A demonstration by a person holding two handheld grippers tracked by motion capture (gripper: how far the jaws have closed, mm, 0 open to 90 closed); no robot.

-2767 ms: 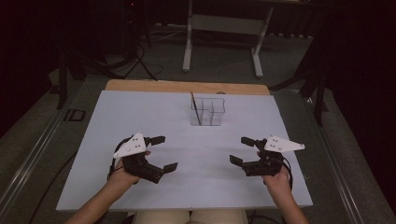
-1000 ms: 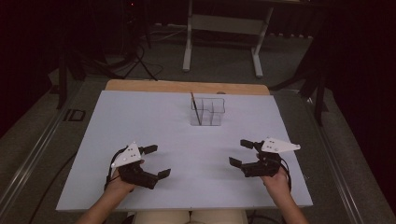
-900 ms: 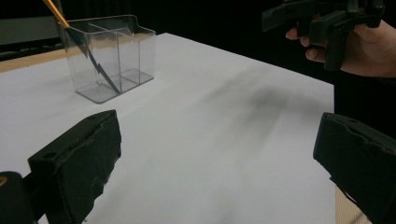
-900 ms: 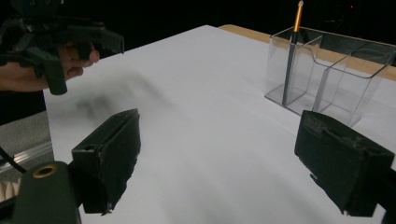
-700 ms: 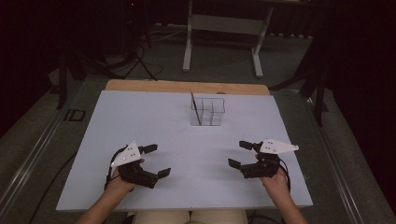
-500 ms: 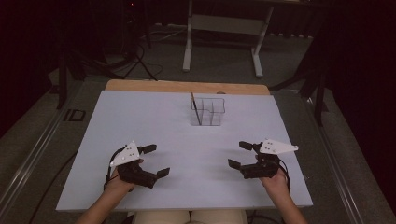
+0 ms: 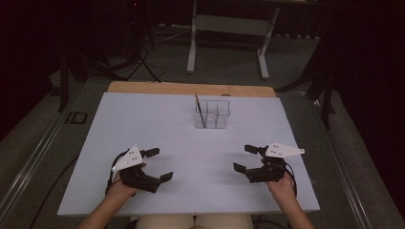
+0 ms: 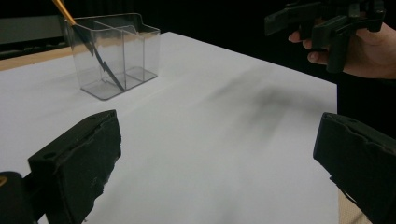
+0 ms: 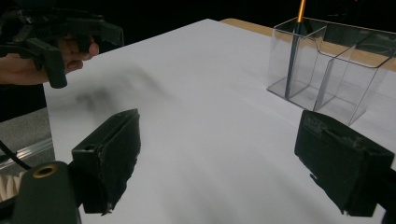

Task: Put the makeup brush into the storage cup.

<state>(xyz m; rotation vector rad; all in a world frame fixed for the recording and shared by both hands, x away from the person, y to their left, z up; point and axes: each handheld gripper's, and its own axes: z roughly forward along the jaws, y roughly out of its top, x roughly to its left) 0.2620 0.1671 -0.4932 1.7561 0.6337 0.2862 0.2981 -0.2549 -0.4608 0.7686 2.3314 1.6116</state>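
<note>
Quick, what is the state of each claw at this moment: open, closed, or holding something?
Left claw: open, holding nothing.
Right claw: open, holding nothing.

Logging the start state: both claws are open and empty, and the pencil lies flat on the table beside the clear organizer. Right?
Not quite. The pencil does not lie on the table; it stands leaning inside the clear organizer, as the high view shows. The left claw and right claw are open and empty.

We see the divided holder (image 7: pixel 213 114) standing toward the far middle of the table (image 7: pixel 143 124), with a pencil (image 7: pixel 200 110) leaning in its left compartment. Nearer us, the left gripper (image 7: pixel 154 165) and right gripper (image 7: pixel 245 158) sit well apart.
</note>
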